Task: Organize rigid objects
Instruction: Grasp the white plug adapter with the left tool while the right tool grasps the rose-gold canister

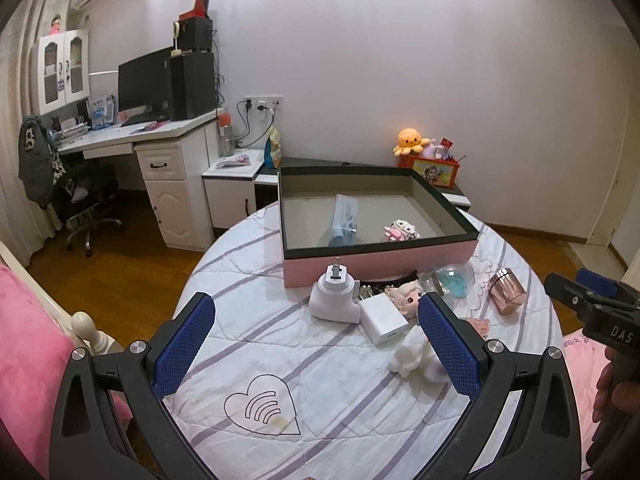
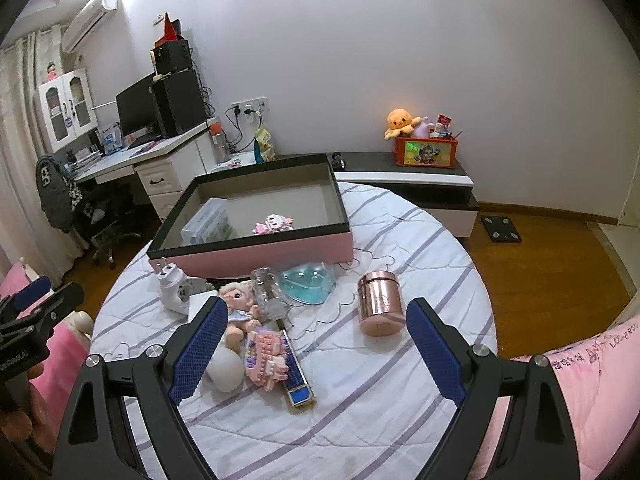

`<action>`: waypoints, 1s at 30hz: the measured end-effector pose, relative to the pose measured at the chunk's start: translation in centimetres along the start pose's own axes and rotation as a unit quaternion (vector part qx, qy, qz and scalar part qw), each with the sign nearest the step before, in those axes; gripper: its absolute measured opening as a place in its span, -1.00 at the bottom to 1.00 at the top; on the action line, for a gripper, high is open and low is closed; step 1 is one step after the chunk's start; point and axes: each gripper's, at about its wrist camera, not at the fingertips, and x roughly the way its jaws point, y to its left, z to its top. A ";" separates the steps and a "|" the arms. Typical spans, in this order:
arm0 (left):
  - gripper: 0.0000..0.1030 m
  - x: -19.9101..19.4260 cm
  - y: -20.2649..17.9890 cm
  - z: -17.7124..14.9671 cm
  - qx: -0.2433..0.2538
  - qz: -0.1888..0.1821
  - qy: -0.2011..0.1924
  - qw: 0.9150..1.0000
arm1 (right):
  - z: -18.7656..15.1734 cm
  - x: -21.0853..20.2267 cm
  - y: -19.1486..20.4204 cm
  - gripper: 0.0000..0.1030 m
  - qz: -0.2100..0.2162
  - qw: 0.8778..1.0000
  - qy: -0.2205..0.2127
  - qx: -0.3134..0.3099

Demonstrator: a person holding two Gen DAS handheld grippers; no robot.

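Your left gripper hovers over the near edge of the striped bed cover with its jaws spread wide and nothing between them. Directly ahead of it lie the white plug adapter and, touching it on the right, the white charger block.

Moving right, the doll lies face up beside a clear glass bottle, with the pink brick toy resting on a long blue and gold box. Behind them sits the teal heart-shaped dish. Further right, the rose-gold jar stands apart from the cluster.

Your right gripper also has its jaws spread and empty, framing the pink brick toy and the jar.

The pink storage box stands at the far side of the bed and already contains a clear packet and a small pink item. Sorting is therefore judged to be at an early stage, with both grippers between picks.

For the next move, select one item, lower the jaws around it, and close. The jar looks the easiest target, since it stands clear of its neighbours.
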 end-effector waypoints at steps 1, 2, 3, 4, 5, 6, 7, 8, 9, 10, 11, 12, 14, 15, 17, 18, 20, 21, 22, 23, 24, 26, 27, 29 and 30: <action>0.99 0.2 -0.1 -0.1 0.001 0.000 0.003 1.000 | 0.0 0.1 -0.2 0.79 0.000 1.000 0.001 0.001; 0.99 0.5 -0.1 -0.1 0.002 0.000 0.006 1.000 | 0.0 0.3 -0.3 0.79 -0.002 1.000 0.003 0.002; 0.99 0.7 -0.2 -0.2 0.002 0.000 0.008 1.000 | 0.0 0.4 -0.4 0.79 -0.003 1.000 0.005 0.002; 0.99 0.9 -0.2 -0.2 0.002 0.000 0.010 1.000 | -0.1 0.7 -0.5 0.79 -0.004 1.000 0.008 0.003; 0.99 1.2 -0.3 -0.3 0.002 0.000 0.013 1.000 | -0.1 1.0 -0.7 0.79 -0.004 1.000 0.012 0.005; 0.99 1.4 -0.3 -0.3 0.003 0.000 0.016 1.000 | -0.2 1.3 -0.9 0.79 -0.006 1.000 0.015 0.005; 0.99 1.9 -0.3 -0.4 0.002 0.001 0.021 1.000 | -0.3 1.4 -1.0 0.79 -0.007 1.000 0.017 0.006; 0.99 2.3 -0.3 -0.4 0.002 0.002 0.025 1.000 | -0.3 1.7 -1.2 0.79 -0.008 1.000 0.020 0.007; 0.99 2.9 -0.3 -0.5 0.000 0.001 0.030 1.000 | -0.3 2.0 -1.3 0.79 -0.008 1.000 0.023 0.007; 0.99 3.4 -0.3 -0.6 -0.001 0.002 0.035 0.999 | -0.3 2.4 -1.6 0.79 -0.010 1.000 0.027 0.008; 0.99 3.8 -0.3 -0.5 -0.001 0.002 0.038 0.999 | -0.3 2.7 -1.8 0.79 -0.012 0.999 0.029 0.008; 0.99 4.3 -0.3 -0.6 -0.001 0.003 0.042 0.999 | -0.3 3.1 -2.0 0.79 -0.014 0.999 0.033 0.009; 0.99 5.7 -0.2 -0.7 -0.003 0.004 0.054 0.999 | -0.4 4.0 -2.6 0.79 -0.018 0.999 0.043 0.011; 0.99 6.1 -0.2 -0.6 -0.003 0.004 0.057 0.998 | -0.4 4.6 -2.9 0.79 -0.021 0.999 0.048 0.012; 0.99 7.3 0.0 -0.6 -0.005 0.004 0.066 0.998 | -0.4 5.5 -3.3 0.79 -0.027 0.998 0.057 0.014; 0.99 8.0 0.0 -0.6 -0.004 0.006 0.070 0.997 | -0.4 6.1 -3.6 0.79 -0.030 0.998 0.062 0.015; 0.99 9.2 0.0 -0.6 -0.004 0.007 0.080 0.997 | -0.5 7.2 -4.2 0.79 -0.036 0.997 0.073 0.017; 0.99 9.9 0.1 -0.6 -0.005 0.008 0.085 0.996 | -0.6 7.8 -4.5 0.79 -0.039 0.996 0.080 0.018; 0.99 10.5 0.2 -0.6 -0.006 0.009 0.091 0.996 | -0.7 8.2 -4.7 0.79 -0.041 0.995 0.084 0.019; 0.99 11.1 0.2 -0.6 -0.006 0.010 0.095 0.995 | -0.7 8.6 -5.0 0.79 -0.043 0.995 0.088 0.019; 0.99 11.6 0.3 -0.7 -0.006 0.011 0.098 0.995 | -0.7 9.0 -5.1 0.79 -0.045 0.995 0.091 0.018; 0.99 12.5 0.4 -0.9 -0.005 0.013 0.107 0.994 | -0.7 9.7 -5.4 0.79 -0.047 0.994 0.097 0.016; 0.99 13.0 0.4 -0.9 -0.005 0.014 0.111 0.994 | -0.6 10.1 -5.5 0.79 -0.048 0.994 0.100 0.016; 0.99 13.7 0.5 -1.0 -0.005 0.015 0.118 0.993 | -0.7 10.8 -5.8 0.79 -0.051 0.993 0.106 0.015; 0.99 14.1 0.5 -1.0 -0.005 0.016 0.121 0.993 | -0.7 11.2 -5.9 0.79 -0.051 0.993 0.109 0.015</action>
